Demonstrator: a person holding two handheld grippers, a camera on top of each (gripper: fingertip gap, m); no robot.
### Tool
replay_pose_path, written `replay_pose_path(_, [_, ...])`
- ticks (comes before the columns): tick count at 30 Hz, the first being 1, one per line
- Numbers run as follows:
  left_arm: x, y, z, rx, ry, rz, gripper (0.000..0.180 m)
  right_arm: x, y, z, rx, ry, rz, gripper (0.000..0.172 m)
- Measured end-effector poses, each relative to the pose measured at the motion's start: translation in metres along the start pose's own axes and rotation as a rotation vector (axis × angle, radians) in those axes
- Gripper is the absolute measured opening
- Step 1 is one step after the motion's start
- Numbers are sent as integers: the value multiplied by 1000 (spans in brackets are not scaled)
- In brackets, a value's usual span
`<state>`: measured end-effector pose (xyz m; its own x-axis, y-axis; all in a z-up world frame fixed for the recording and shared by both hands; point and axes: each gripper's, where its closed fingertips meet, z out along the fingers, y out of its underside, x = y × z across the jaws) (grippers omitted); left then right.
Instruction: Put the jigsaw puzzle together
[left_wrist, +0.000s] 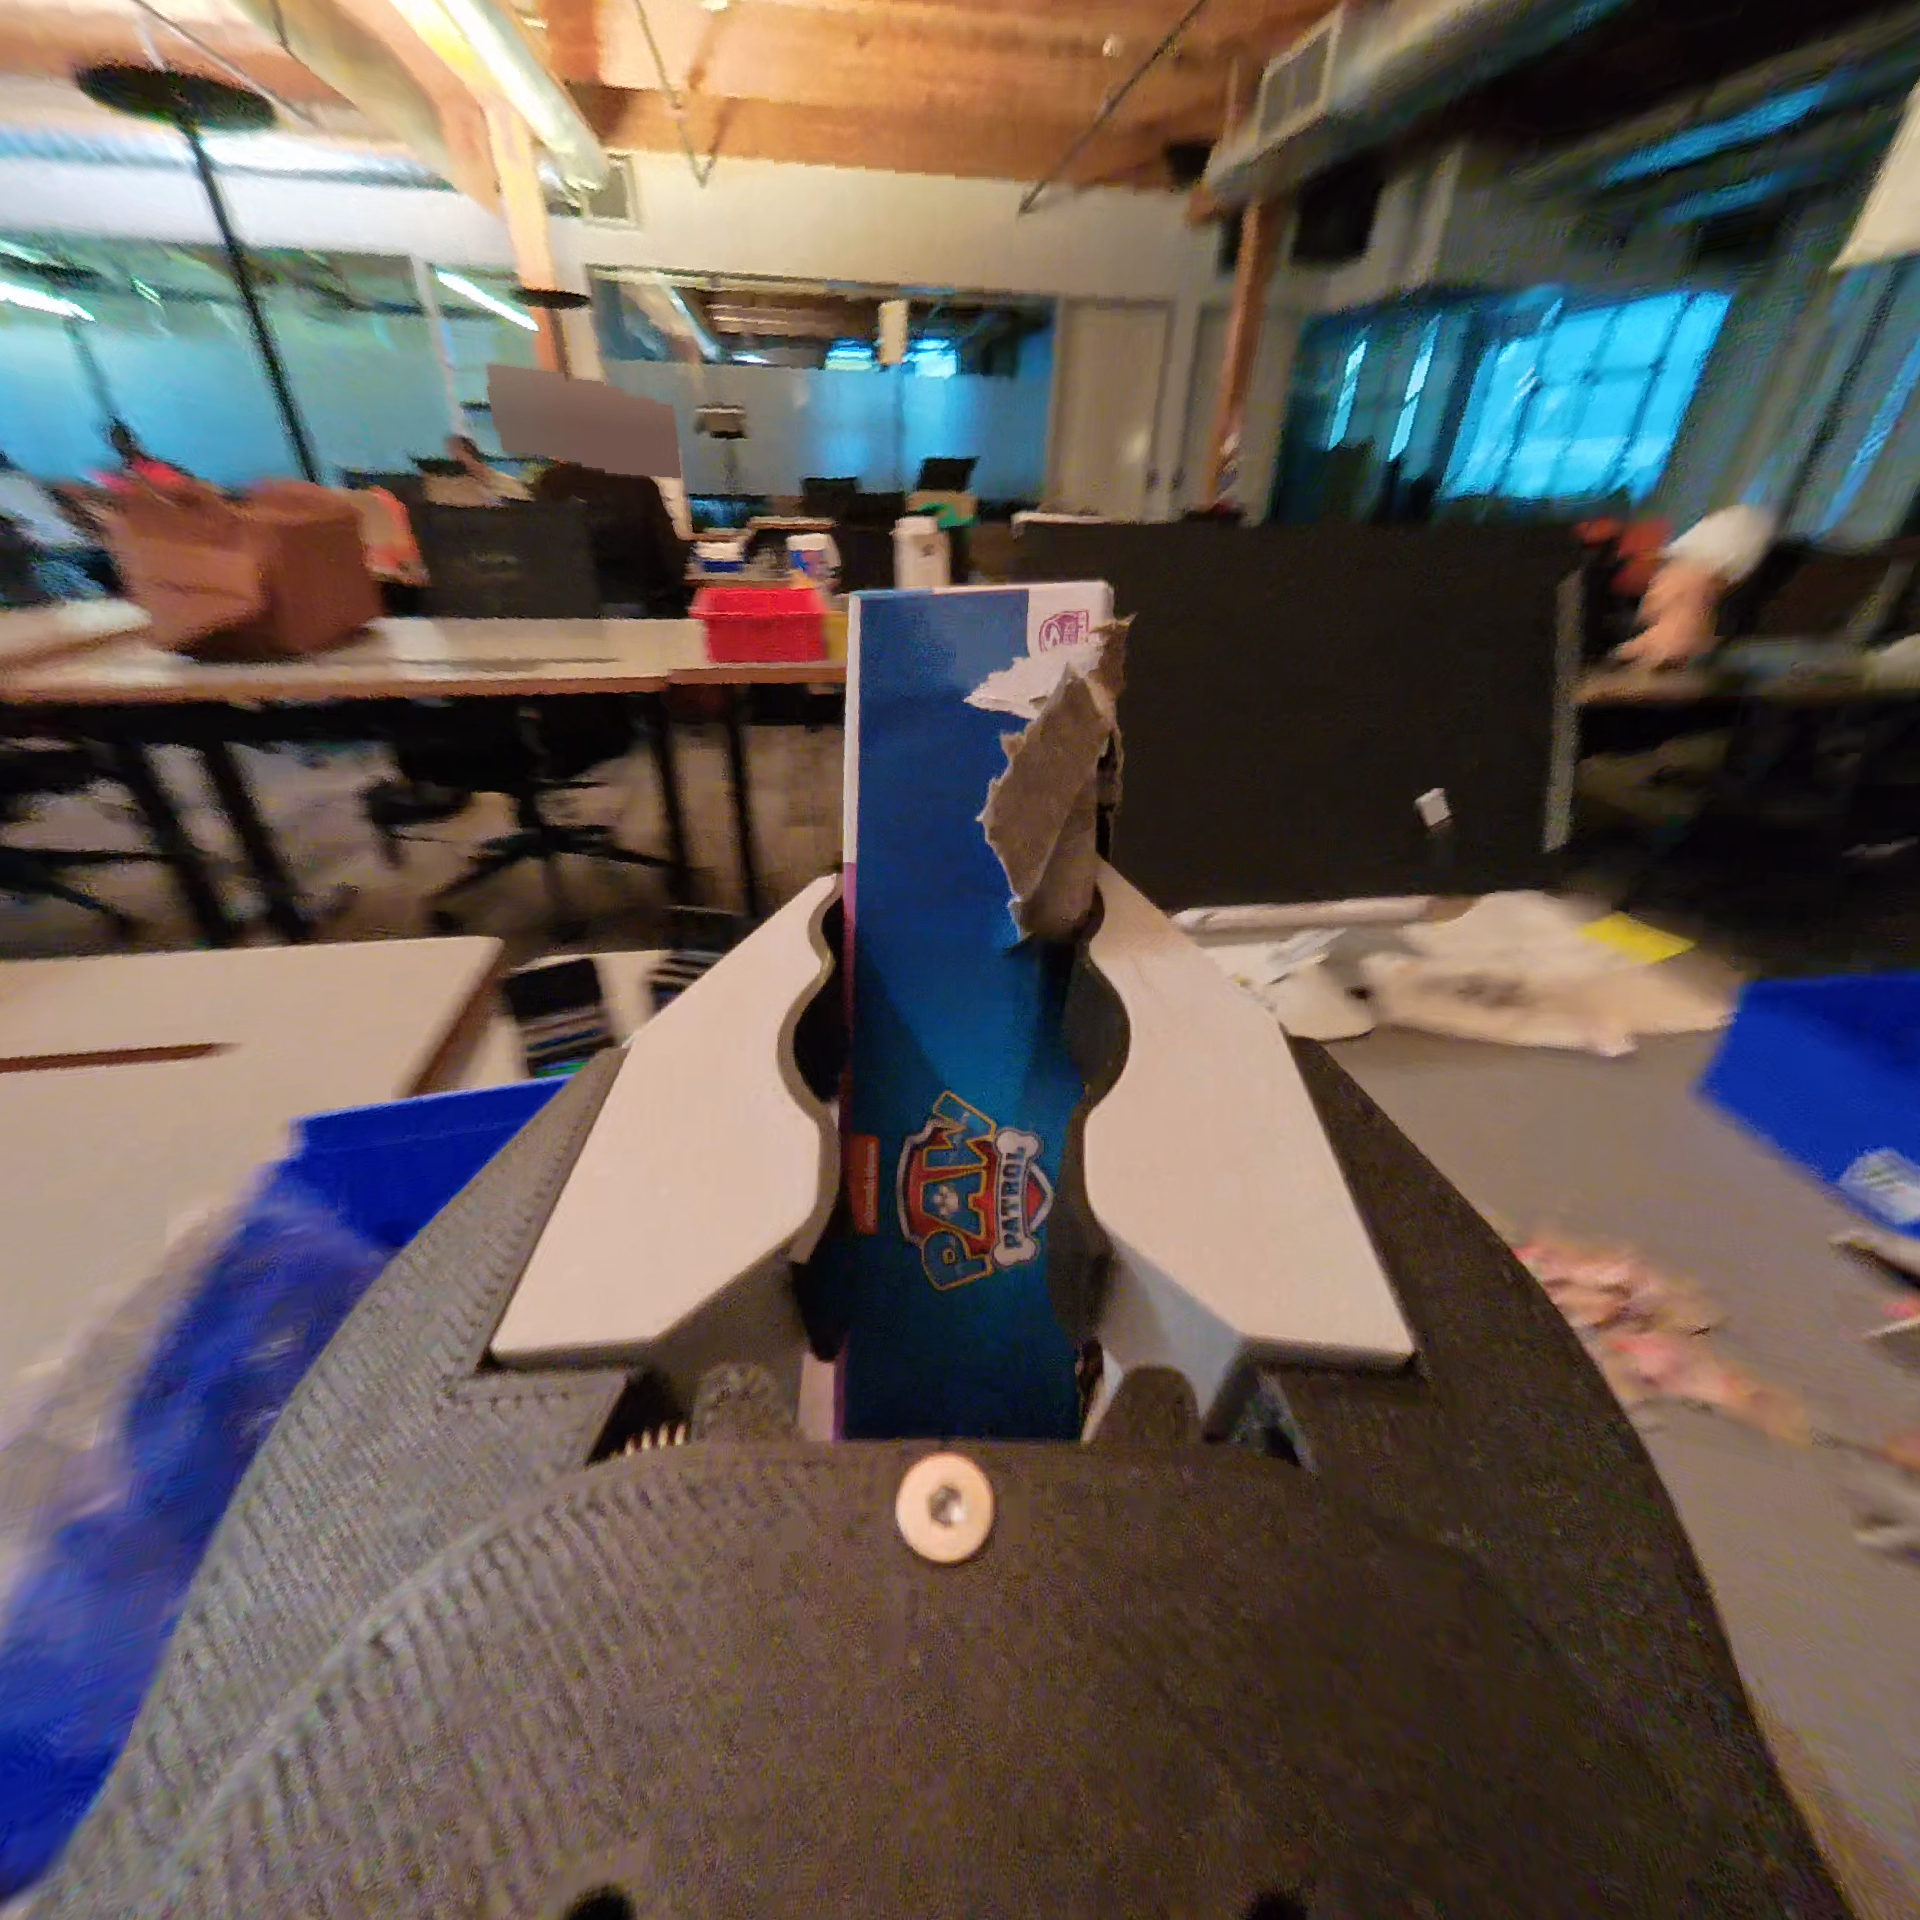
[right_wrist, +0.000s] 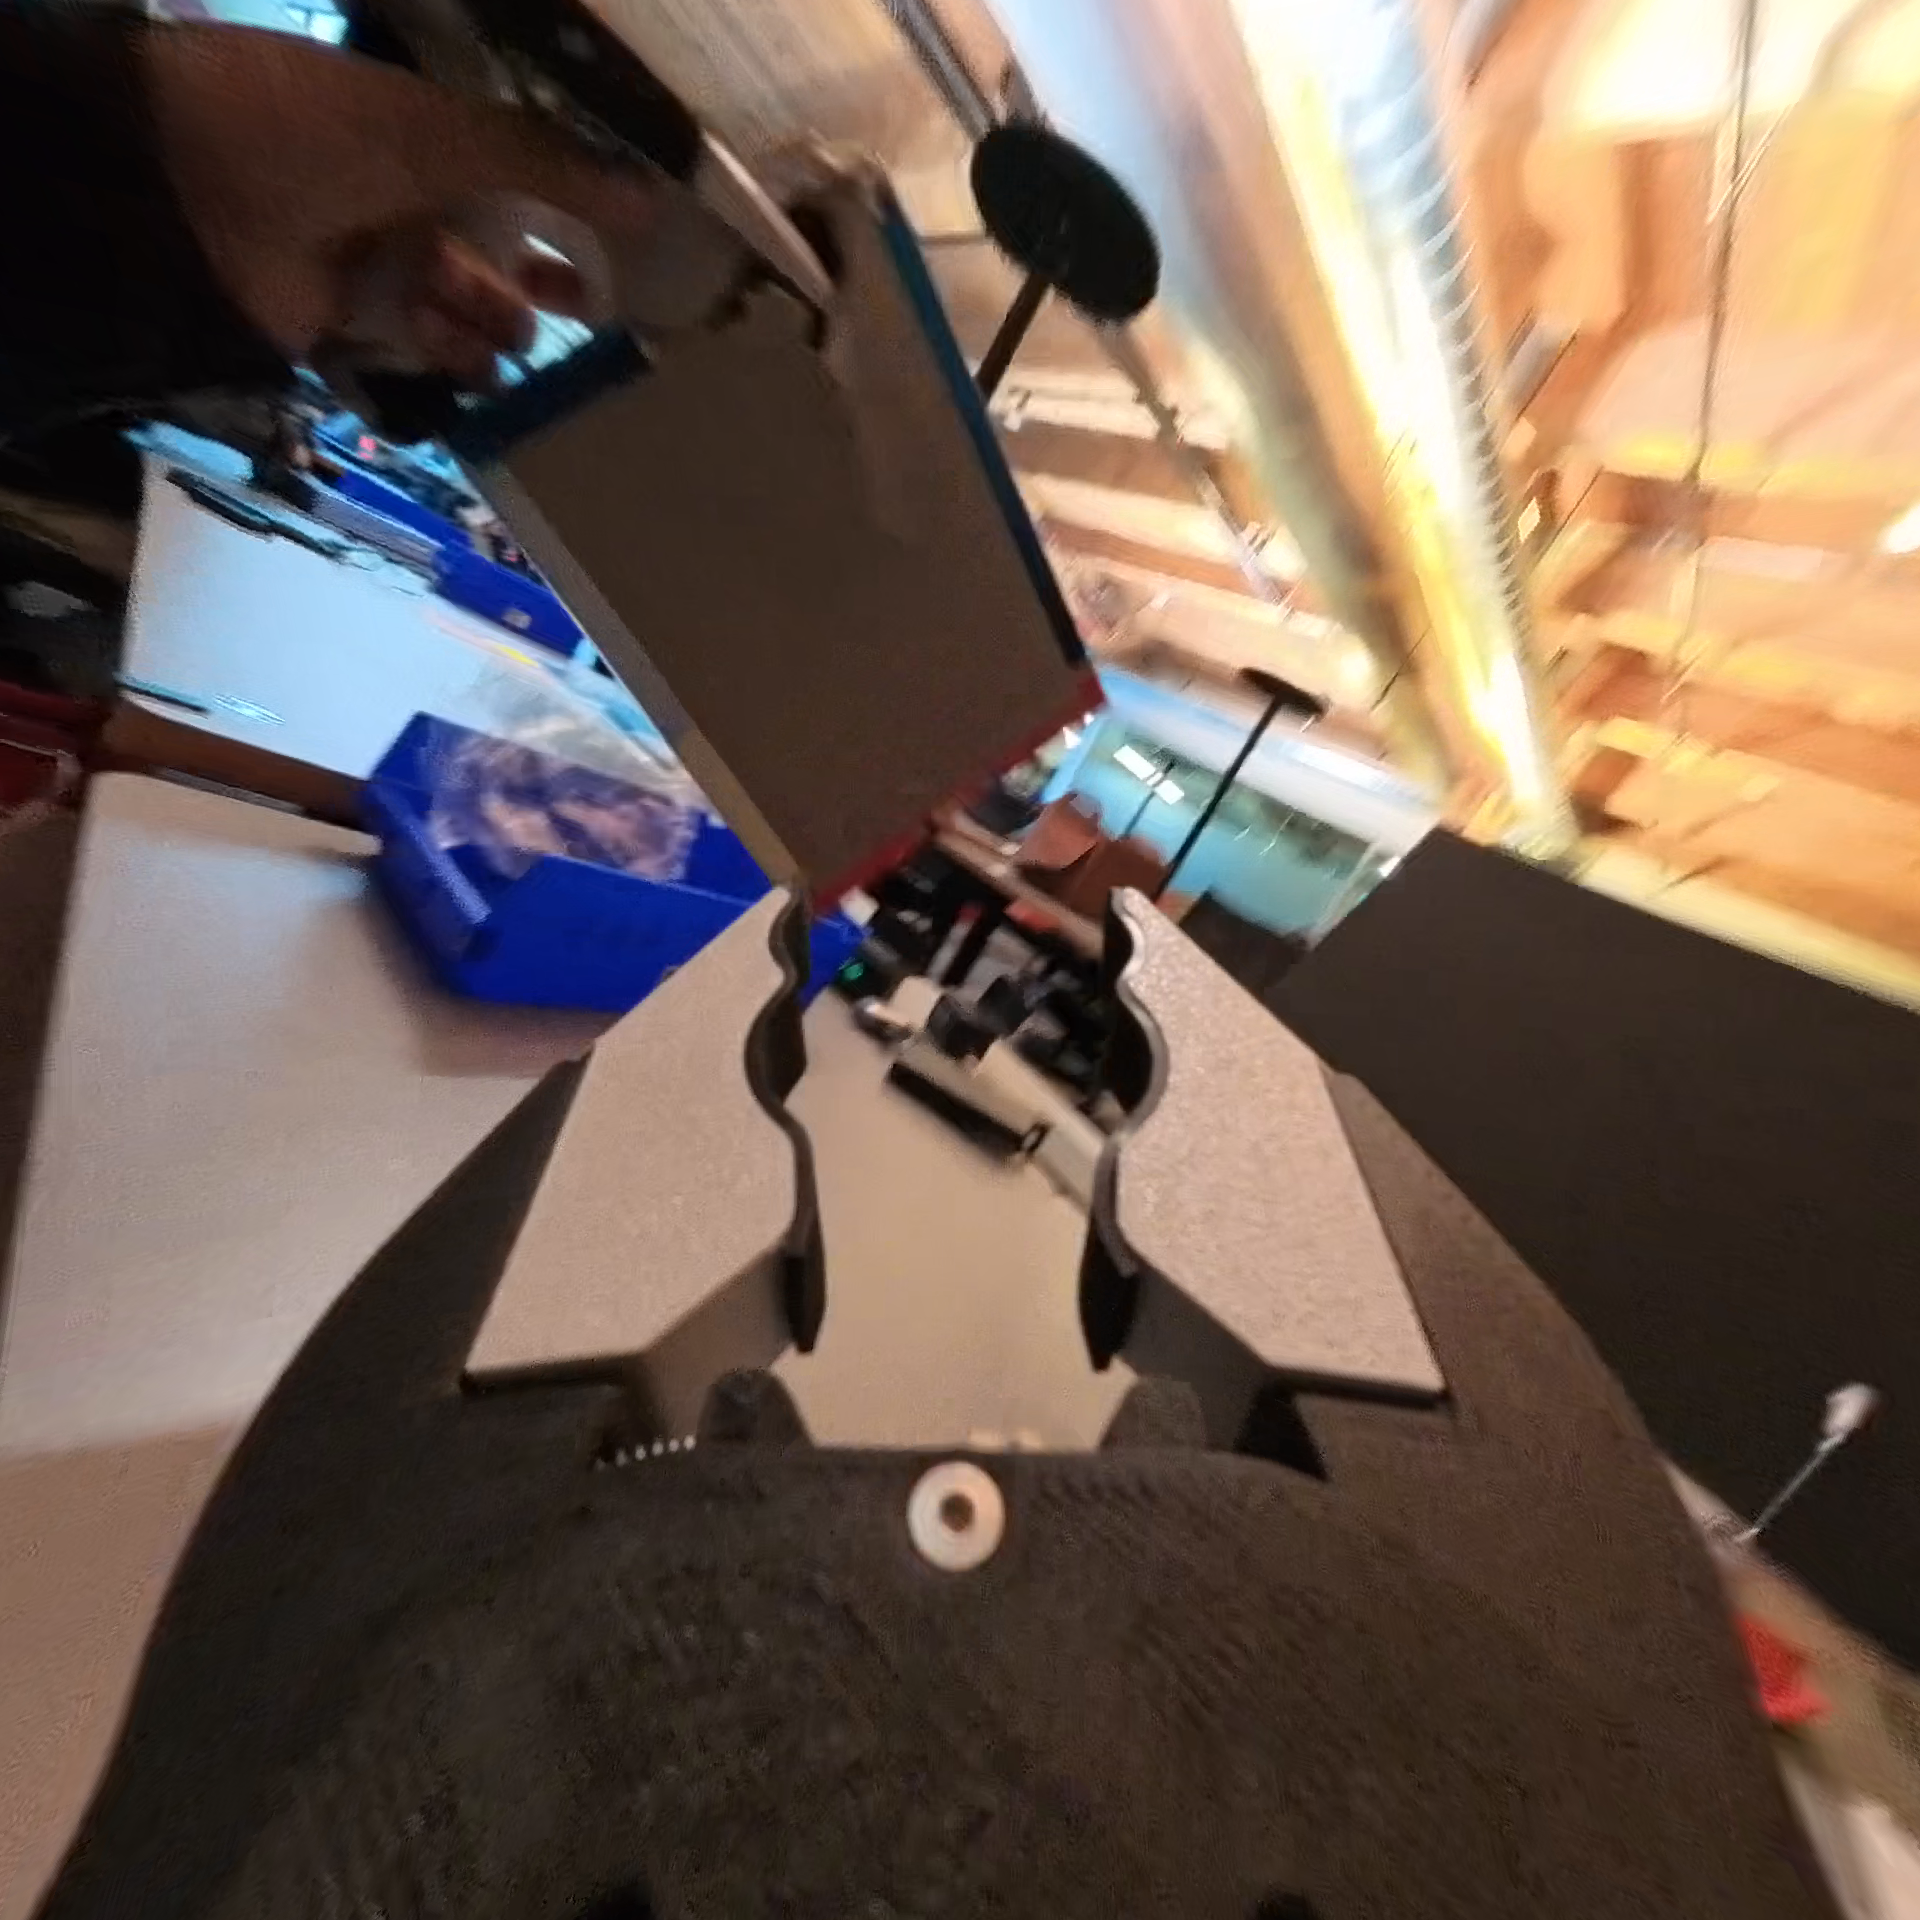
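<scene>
My left gripper (left_wrist: 966, 904) is shut on a tall blue printed carton (left_wrist: 935, 831) and holds it upright in the air, with both pads pressed on its narrow sides. A torn grey flap (left_wrist: 1060, 800) hangs off the carton's upper right edge. In the right wrist view the same carton (right_wrist: 790, 582) shows its plain grey side, hanging from the left gripper (right_wrist: 727, 260) at the upper left. My right gripper (right_wrist: 951, 914) is open with nothing between its pads. Its left fingertip (right_wrist: 779, 935) is right at the carton's lower corner.
A blue bin (left_wrist: 416, 1153) sits below left of the left gripper and another (left_wrist: 1818, 1070) at the right edge. Crumpled papers (left_wrist: 1507, 977) lie on the grey table (left_wrist: 1558, 1195). A black partition (left_wrist: 1330, 707) stands behind. A blue bin with plastic bags (right_wrist: 561, 883) shows in the right wrist view. The tips of one gripper are about 25 centimeters away from the tips of the other.
</scene>
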<state>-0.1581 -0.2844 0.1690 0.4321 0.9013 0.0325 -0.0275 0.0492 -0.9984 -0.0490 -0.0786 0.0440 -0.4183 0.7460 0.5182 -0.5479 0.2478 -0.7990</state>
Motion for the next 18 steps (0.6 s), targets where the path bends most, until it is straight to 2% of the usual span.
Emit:
replay_pose_path(4, [58, 19, 39, 12, 239, -352, 38, -17, 16, 27, -83, 148, -453, 86])
replay_pose_path(7, [99, 36, 59, -6, 389, -607, 37, -2, 40, 38, -178, 262, -793, 95])
replay_pose_path(10, [136, 57, 71, -49, 468, -729, 37, 33, 64, 35, -295, 338, -884, 79])
replay_pose_path(11, [146, 65, 74, -66, 476, -738, 37, 43, 64, 30, -295, 349, -888, 60])
replay_pose_path(16, [165, 90, 87, -169, 543, -803, 41, 60, 76, 7, -329, 249, -883, 49])
replay_pose_path(18, [174, 95, 89, -227, 642, -821, 44, 64, 73, -1, -312, 211, -870, 45])
